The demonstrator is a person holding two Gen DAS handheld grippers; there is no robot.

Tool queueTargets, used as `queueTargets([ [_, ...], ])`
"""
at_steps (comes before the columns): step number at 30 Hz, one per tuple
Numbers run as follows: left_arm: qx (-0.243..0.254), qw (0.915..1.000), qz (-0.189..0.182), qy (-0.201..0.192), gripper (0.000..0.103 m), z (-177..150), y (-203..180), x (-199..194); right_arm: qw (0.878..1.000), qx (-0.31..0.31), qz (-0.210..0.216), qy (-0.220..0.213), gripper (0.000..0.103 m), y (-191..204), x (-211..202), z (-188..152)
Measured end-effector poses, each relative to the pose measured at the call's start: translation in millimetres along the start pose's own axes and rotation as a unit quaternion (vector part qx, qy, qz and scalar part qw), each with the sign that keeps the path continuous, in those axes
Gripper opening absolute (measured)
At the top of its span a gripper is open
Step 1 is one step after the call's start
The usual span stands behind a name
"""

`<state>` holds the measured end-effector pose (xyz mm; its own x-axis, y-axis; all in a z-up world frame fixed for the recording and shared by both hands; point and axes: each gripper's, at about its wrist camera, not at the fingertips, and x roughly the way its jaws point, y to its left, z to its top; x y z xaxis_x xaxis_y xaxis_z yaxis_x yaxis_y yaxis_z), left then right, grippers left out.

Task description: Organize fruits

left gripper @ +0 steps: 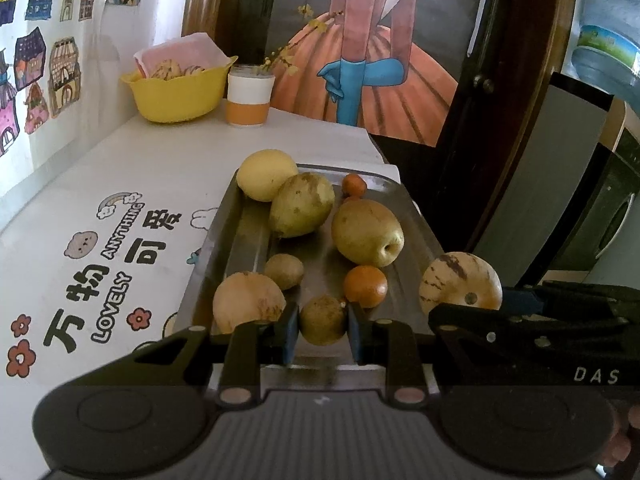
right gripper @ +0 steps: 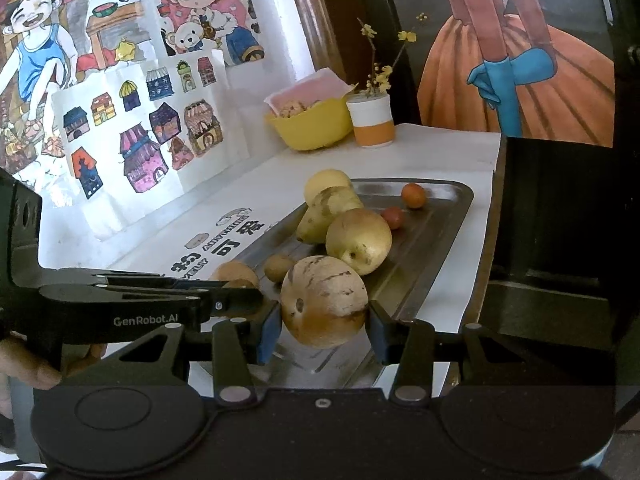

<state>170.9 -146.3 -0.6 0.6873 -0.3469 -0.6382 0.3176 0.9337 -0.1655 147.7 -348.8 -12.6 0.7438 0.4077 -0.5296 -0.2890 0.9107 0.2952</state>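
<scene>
A metal tray (left gripper: 416, 216) on the white table carries several fruits: a yellow one (left gripper: 266, 174), two greenish pears (left gripper: 302, 204) (left gripper: 366, 232), two small oranges (left gripper: 365, 286) (left gripper: 354, 185) and a tan round fruit (left gripper: 248, 300). My left gripper (left gripper: 323, 330) is at the tray's near end, its fingers pressed on both sides of a small brown kiwi-like fruit (left gripper: 323, 318). My right gripper (right gripper: 325, 332) is shut on a striped cream melon (right gripper: 324, 300) over the tray's near right corner. That melon (left gripper: 460, 280) also shows in the left wrist view.
At the back of the table a yellow bowl (left gripper: 176, 92) holds striped fruits and pink paper, beside a white-and-orange cup (left gripper: 248, 98) with yellow flowers. Drawings cover the wall on the left. The table's right edge runs close to the tray. A hand (right gripper: 28, 364) holds the left gripper.
</scene>
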Motion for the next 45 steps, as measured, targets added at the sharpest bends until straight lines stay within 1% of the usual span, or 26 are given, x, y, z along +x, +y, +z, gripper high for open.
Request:
queueTargets([
  [7,-0.001,0.9999,0.003,0.011,0.028,-8,3,7,1.0,-0.014,-0.026,0.006,0.048,8,10,-7],
  [13,-0.005,1.0,-0.003,0.006,0.028,-11,7,4,0.999,-0.034,-0.042,0.004,0.048,15,14,-12],
  [15,-0.01,0.9999,-0.005,0.006,0.031,-12,8,3,0.998,-0.037,-0.044,0.004,0.048,17,15,-13],
  [18,-0.017,0.9998,-0.007,0.008,0.042,-13,10,0,0.998,-0.04,-0.05,0.002,0.051,20,15,-14],
  [19,-0.021,0.9997,-0.008,0.008,0.052,-14,10,-1,0.998,-0.042,-0.053,-0.004,0.059,22,14,-15],
  [20,-0.027,0.9996,-0.003,0.006,0.058,-15,11,-3,0.997,-0.046,-0.061,-0.013,0.064,23,12,-15],
  [21,-0.031,0.9995,-0.001,0.005,0.061,-16,13,-5,0.996,-0.052,-0.067,-0.019,0.066,24,9,-15],
  [22,-0.035,0.9994,-0.001,0.003,0.067,-16,15,-7,0.996,-0.054,-0.069,-0.024,0.071,24,7,-16],
  [23,-0.042,0.9991,-0.002,-0.001,0.071,-17,18,-10,0.996,-0.053,-0.069,-0.029,0.072,24,5,-17],
  [25,-0.054,0.9985,-0.005,-0.008,0.074,-18,22,-18,0.996,-0.047,-0.068,-0.035,0.077,24,0,-20],
  [29,-0.065,0.9975,-0.005,-0.029,0.083,-22,28,-35,0.995,-0.047,-0.079,-0.046,0.085,30,-10,-25],
  [30,-0.066,0.9972,-0.004,-0.033,0.084,-22,29,-39,0.994,-0.044,-0.081,-0.05,0.087,32,-13,-26],
  [32,-0.072,0.9964,0.001,-0.046,0.09,-25,32,-49,0.994,-0.041,-0.085,-0.059,0.093,36,-19,-29],
  [36,-0.08,0.9937,0.017,-0.076,0.099,-30,39,-69,0.991,-0.043,-0.099,-0.074,0.099,48,-31,-34],
  [39,-0.082,0.9924,0.025,-0.089,0.1,-34,44,-81,0.991,-0.033,-0.1,-0.084,0.102,57,-40,-36],
  [45,-0.086,0.9892,0.043,-0.111,0.102,-48,55,-106,0.991,-0.008,-0.1,-0.088,0.102,74,-60,-41],
])
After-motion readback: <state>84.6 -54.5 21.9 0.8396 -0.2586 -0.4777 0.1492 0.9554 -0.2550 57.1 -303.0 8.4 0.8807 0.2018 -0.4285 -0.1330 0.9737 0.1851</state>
